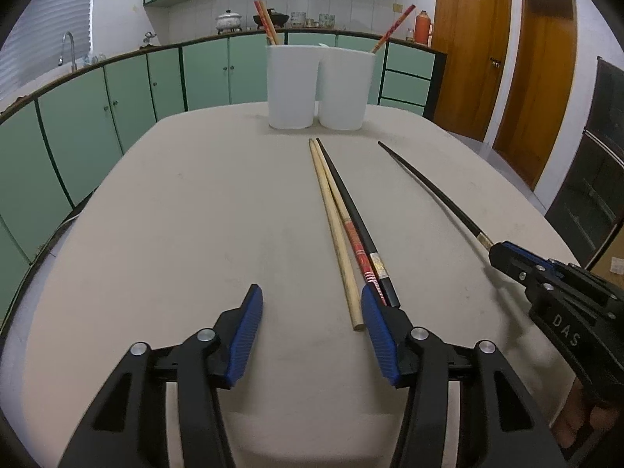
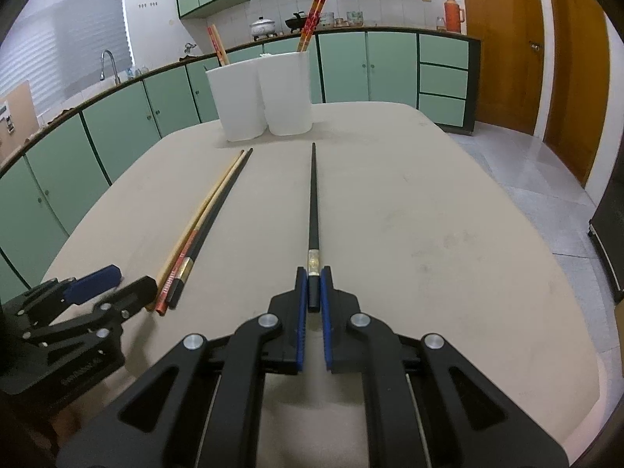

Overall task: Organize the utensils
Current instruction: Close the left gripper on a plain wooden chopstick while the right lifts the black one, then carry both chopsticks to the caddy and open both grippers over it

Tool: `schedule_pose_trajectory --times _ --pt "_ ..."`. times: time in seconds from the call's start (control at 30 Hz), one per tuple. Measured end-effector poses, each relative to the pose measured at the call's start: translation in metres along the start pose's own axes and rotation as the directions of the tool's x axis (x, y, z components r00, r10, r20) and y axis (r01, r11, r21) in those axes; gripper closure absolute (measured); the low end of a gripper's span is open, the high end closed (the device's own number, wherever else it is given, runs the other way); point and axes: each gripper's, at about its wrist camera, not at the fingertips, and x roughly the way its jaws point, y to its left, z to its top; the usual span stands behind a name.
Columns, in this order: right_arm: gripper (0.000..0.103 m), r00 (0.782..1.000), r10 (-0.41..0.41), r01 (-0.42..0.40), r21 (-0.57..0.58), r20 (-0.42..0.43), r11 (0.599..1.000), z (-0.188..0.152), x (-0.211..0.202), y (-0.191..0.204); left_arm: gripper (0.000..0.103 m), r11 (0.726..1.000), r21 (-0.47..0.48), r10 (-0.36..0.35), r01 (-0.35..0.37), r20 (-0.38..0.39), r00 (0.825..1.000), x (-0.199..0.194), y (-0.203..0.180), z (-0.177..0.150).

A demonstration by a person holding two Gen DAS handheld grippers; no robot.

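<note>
Right wrist view shows the right gripper pinching the butt of a black chopstick; left wrist view sees only that gripper's outside. Chopstick's long axis runs away, tip toward two white holders across the table. Left gripper spread wide, empty, beside three loose chopsticks lying lengthwise on the table, tips toward the holders.

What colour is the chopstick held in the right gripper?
Black chopstick, with a metallic band; clearest in the right wrist view.

The right hand-held gripper clamps a black chopstick by its thick end above the bench.
</note>
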Motion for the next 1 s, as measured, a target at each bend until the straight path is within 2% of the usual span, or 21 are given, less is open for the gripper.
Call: schedule_pose_trajectory --times 0.13,0.23,0.3,0.33,0.37,0.4,0.53,0.7,0.9,1.0 --pt "0.097 1.000 0.007 -0.007 0.009 0.006 1.000 0.000 -0.003 -0.003 0.054 1.000 -0.007 0.021 -0.021 -0.004 1.000 0.002 -0.002 0.001" --pt "0.097 1.000 0.008 -0.008 0.010 0.009 1.000 0.000 -0.004 -0.003 0.063 0.999 -0.018 0.030 -0.030 -0.002 1.000 0.003 0.000 0.002" --pt "0.097 1.000 0.010 -0.010 0.009 0.006 1.000 -0.001 -0.004 -0.004 0.077 0.999 -0.030 0.030 -0.029 0.002 1.000 0.003 0.001 0.002" --pt "0.097 1.000 0.011 -0.011 0.007 0.005 1.000 0.000 -0.004 -0.003 0.081 0.999 -0.034 0.028 -0.028 0.003 1.000 0.003 0.002 0.002" --pt "0.097 1.000 0.010 -0.010 0.004 0.005 1.000 -0.001 -0.005 -0.003 0.092 0.999 -0.037 0.026 -0.026 0.004 1.000 0.003 0.002 0.003" --pt "0.097 1.000 0.008 -0.008 -0.001 0.007 1.000 0.000 -0.006 -0.002 0.096 0.999 -0.041 0.018 -0.017 0.005 1.000 0.003 0.003 0.003" --pt "0.097 1.000 -0.007 0.007 -0.028 0.023 1.000 0.002 -0.010 0.001 0.097 0.999 -0.039 0.017 -0.016 0.029 0.999 -0.004 0.003 0.007" --pt "0.097 0.997 -0.031 0.037 -0.074 0.074 0.997 0.015 -0.025 0.005 0.097 0.999 -0.018 0.030 -0.029 0.096 0.995 -0.028 0.004 0.022" --pt "0.097 0.990 -0.012 0.026 -0.096 0.142 0.995 0.042 -0.048 0.005 0.097 0.999 -0.015 0.030 -0.028 0.183 0.983 -0.060 0.006 0.054" --pt "0.097 0.984 0.006 0.011 -0.099 0.176 0.995 0.063 -0.060 0.003 0.097 1.000 -0.008 0.025 -0.024 0.238 0.971 -0.076 0.008 0.075"
